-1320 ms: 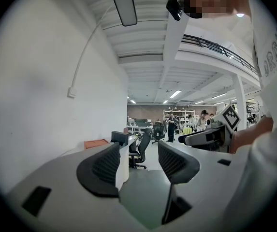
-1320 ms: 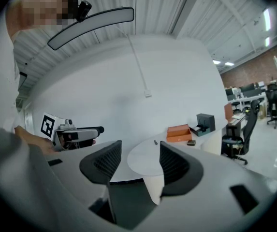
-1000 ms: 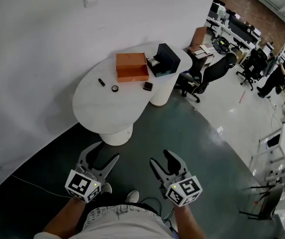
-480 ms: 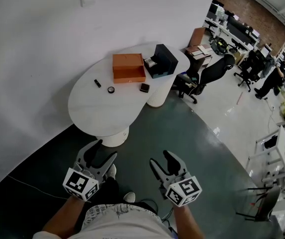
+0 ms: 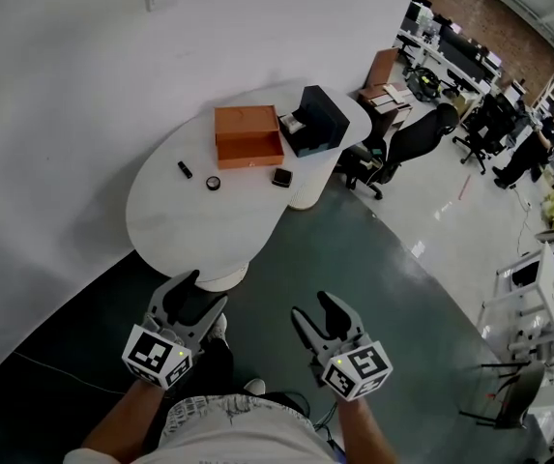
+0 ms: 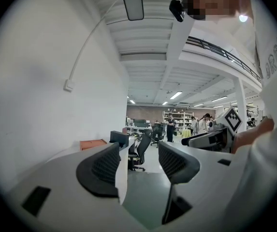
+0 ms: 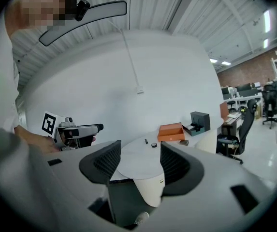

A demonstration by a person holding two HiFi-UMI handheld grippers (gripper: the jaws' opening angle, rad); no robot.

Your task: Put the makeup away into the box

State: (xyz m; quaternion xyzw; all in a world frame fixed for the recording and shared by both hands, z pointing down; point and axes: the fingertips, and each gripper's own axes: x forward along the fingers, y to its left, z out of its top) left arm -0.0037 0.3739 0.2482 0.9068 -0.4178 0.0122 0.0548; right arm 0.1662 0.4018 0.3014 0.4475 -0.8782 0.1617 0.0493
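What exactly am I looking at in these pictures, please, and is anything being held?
No robot here: a person holds tongs in each hand. One picture comes from a camera on the person's head, looking down at the left tongs and right tongs. The other two come from cameras riding on the tongs. Both stand open and empty. Ahead, a white table carries an orange box, a dark box and three small dark items: a stick, a round case and a square case.

White wall [image 5: 64, 85], blk office chair [image 5: 414, 135], green floor [image 5: 354, 259], desks at back [image 5: 451, 54]
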